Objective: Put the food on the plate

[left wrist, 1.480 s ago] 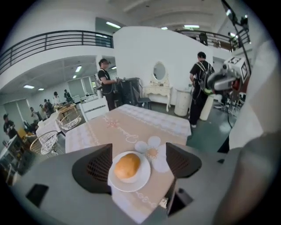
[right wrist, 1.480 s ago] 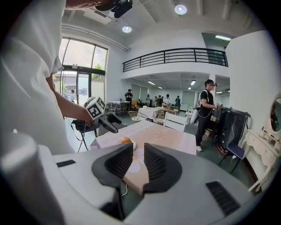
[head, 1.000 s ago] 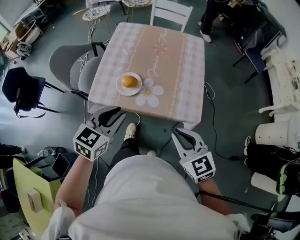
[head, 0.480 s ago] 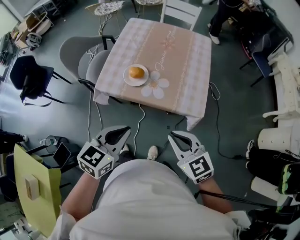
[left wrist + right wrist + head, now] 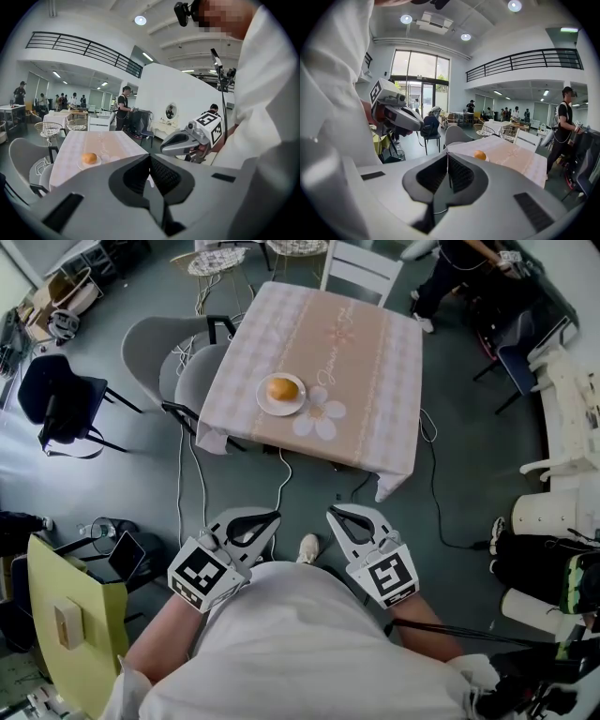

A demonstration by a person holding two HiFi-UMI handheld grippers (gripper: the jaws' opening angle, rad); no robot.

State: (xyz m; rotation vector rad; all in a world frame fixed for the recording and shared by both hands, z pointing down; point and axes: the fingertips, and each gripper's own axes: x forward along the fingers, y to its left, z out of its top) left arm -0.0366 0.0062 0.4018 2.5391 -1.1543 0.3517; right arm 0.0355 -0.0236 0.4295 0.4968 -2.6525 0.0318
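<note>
Left gripper (image 5: pixel 270 517), smooth grey plastic, is clenched shut and empty, close to the person's body. Well ahead of both grippers' tips, a round orange bun (image 5: pixel 282 389) rests on a small white plate (image 5: pixel 265 404) atop a pink checked tablecloth (image 5: pixel 366 381). Right gripper (image 5: pixel 334 514) is likewise clenched and empty.

A counter (image 5: pixel 361 352) draped in a pink checked cloth with a flower print (image 5: pixel 319 418) is flanked on its left by 2 grey chairs (image 5: pixel 150 343), a white chair (image 5: pixel 361 273) is set at its far edge, a dark chair (image 5: pixel 56 399) is placed further left, and cables (image 5: pixel 432 488) are trailed across the grey floor (image 5: pixel 478 456).
</note>
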